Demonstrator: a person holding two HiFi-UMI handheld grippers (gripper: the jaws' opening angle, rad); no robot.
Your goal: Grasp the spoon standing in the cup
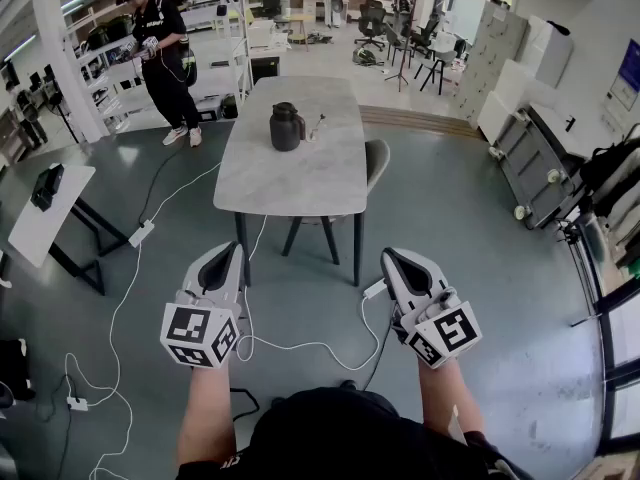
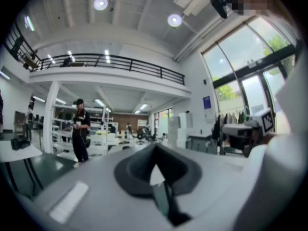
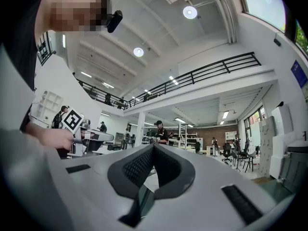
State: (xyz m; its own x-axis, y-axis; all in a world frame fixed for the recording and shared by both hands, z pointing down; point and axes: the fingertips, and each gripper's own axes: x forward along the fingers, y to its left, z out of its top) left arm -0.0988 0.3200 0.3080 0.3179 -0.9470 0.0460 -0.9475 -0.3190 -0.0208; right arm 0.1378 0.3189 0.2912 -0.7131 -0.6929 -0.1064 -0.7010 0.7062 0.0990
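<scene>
Far ahead, on a grey oval table [image 1: 300,173], a small clear cup [image 1: 316,131] holds a thin spoon [image 1: 319,121] upright. It stands just right of a black jug [image 1: 286,127]. Both grippers are held close to my body, well short of the table and above the floor. My left gripper [image 1: 233,248] has its jaws together with nothing between them, and its tips meet in the left gripper view [image 2: 155,146]. My right gripper [image 1: 389,255] is likewise shut and empty, with its tips meeting in the right gripper view [image 3: 154,146]. Neither gripper view shows the cup.
A chair [image 1: 376,160] is tucked under the table's right side. White cables [image 1: 300,346] run across the green floor between me and the table. A small white table [image 1: 45,218] stands at the left and a cart [image 1: 535,163] at the right. A person [image 1: 165,58] stands beyond the table.
</scene>
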